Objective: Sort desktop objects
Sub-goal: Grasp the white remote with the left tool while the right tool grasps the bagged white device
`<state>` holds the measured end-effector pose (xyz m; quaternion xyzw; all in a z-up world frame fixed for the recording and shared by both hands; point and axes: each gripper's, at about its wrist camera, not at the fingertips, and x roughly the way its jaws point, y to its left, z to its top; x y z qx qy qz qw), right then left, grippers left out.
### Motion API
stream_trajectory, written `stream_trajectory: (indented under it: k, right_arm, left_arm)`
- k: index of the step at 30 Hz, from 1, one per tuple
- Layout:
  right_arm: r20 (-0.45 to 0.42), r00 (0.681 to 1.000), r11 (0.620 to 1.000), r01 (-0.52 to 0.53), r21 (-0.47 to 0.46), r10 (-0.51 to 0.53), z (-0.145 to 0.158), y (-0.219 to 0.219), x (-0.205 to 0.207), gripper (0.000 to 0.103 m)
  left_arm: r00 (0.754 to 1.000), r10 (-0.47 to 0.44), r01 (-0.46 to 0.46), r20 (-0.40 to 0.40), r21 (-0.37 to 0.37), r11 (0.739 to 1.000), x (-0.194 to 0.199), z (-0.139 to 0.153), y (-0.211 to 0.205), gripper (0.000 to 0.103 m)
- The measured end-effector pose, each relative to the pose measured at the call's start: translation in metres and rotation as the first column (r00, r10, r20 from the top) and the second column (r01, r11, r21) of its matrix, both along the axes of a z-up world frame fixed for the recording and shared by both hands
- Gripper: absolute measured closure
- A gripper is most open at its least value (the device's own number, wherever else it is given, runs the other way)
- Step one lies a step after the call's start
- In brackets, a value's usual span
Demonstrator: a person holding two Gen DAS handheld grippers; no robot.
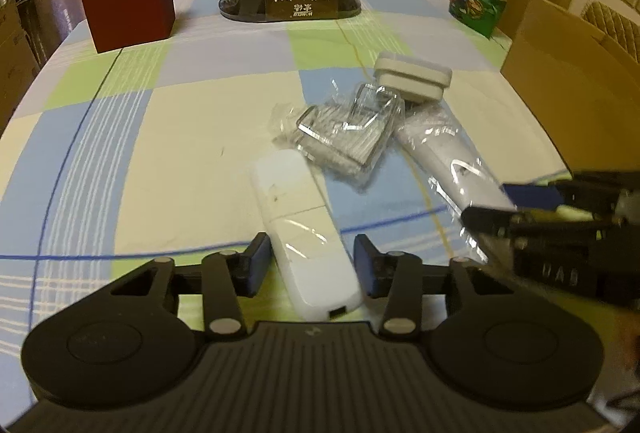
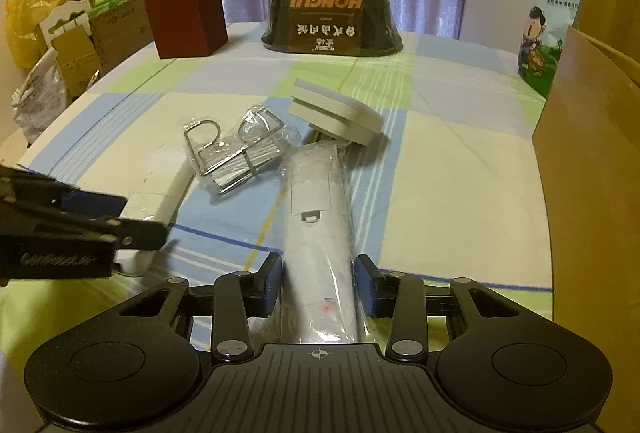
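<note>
Left wrist view: the left gripper has its jaws apart around a white remote lying on the tabletop, just left of the bagged clips.

Right wrist view: the right gripper has its jaws apart astride a wrapped remote, just right of those clips.

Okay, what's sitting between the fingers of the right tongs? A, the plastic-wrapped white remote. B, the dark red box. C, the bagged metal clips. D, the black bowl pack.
A: in the right wrist view the right tongs straddle the plastic-wrapped white remote, blue pads at its sides; the dark red box stands far back on the table.
</note>
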<state>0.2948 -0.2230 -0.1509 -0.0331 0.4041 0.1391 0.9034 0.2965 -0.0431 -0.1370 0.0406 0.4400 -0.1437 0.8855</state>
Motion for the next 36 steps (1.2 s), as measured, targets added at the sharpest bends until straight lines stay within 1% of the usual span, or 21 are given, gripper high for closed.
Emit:
stream_trajectory:
  k: [2,3,4,9,12,14,15,16,17,22,30,31,32,33,34,36]
  right_arm:
    - [0.004,1.0,1.0,0.003,0.0,-0.003,0.005,0.0,-0.005,0.074]
    - [0.0,1.0,1.0,0.007,0.001,-0.007,0.008,-0.001,-0.008,0.079]
    - [-0.004,1.0,1.0,0.012,0.002,-0.012,0.01,-0.001,-0.011,0.081]
    - [-0.023,1.0,1.0,0.006,-0.021,-0.007,0.012,-0.001,-0.028,0.081]
    - [-0.021,1.0,1.0,0.004,-0.029,-0.005,0.011,-0.002,-0.034,0.081]
    - [-0.013,1.0,0.999,0.004,-0.032,-0.004,0.011,-0.002,-0.034,0.079]
    - [-0.004,1.0,0.999,0.012,-0.035,-0.012,0.011,-0.002,-0.033,0.057]
    - [0.006,1.0,0.999,0.021,-0.039,-0.021,0.011,-0.002,-0.031,0.033]
    - [0.01,1.0,0.999,0.022,-0.033,-0.022,0.011,-0.002,-0.029,0.03]
    - [0.011,1.0,0.999,0.025,-0.026,-0.025,0.007,0.006,-0.011,0.03]
    - [0.001,0.998,0.998,0.058,-0.035,-0.058,-0.008,0.013,0.011,0.031]
    - [0.006,0.998,0.998,0.059,-0.037,-0.058,-0.008,0.013,0.011,0.033]
    - [0.011,0.998,0.998,0.057,-0.041,-0.056,-0.008,0.013,0.011,0.039]
    - [0.017,0.998,0.998,0.054,-0.045,-0.053,-0.007,0.013,0.011,0.053]
    - [0.022,0.998,0.997,0.052,-0.048,-0.051,-0.007,0.013,0.01,0.06]
    - [0.018,0.999,0.997,0.047,-0.055,-0.046,-0.006,0.014,0.01,0.063]
  left_arm:
    - [1.0,-0.01,0.011,-0.006,0.015,1.0,-0.009,0.002,0.004,0.066]
    - [1.0,-0.016,0.016,-0.009,0.022,1.0,-0.013,0.003,0.007,0.066]
    - [1.0,-0.021,0.021,-0.013,0.03,0.999,-0.018,0.004,0.009,0.068]
    - [0.999,-0.023,0.024,-0.035,0.039,0.999,-0.04,0.006,0.02,0.069]
    - [0.999,-0.009,0.01,-0.034,0.039,0.999,-0.043,0.007,0.023,0.066]
    - [1.0,0.002,-0.001,-0.029,0.035,0.999,-0.042,0.007,0.024,0.06]
    - [1.0,0.006,-0.005,-0.026,0.03,1.0,-0.039,0.008,0.024,0.06]
    - [1.0,0.009,-0.008,-0.022,0.027,1.0,-0.037,0.008,0.024,0.057]
    - [1.0,0.009,-0.008,-0.017,0.025,1.0,-0.034,0.009,0.023,0.054]
    - [1.0,0.004,-0.004,0.0,0.024,1.0,-0.019,0.009,0.018,0.052]
    - [0.999,-0.049,0.048,0.007,0.038,0.998,-0.01,0.001,0.012,0.052]
    - [0.998,-0.056,0.056,0.008,0.039,0.998,-0.01,-0.001,0.012,0.052]
    - [0.998,-0.063,0.063,0.009,0.042,0.997,-0.01,-0.002,0.012,0.053]
    - [0.997,-0.07,0.07,0.009,0.045,0.997,-0.01,-0.003,0.011,0.054]
    - [0.997,-0.075,0.075,0.009,0.049,0.996,-0.01,-0.005,0.011,0.055]
    - [0.997,-0.079,0.078,0.013,0.053,0.996,-0.009,-0.006,0.01,0.055]
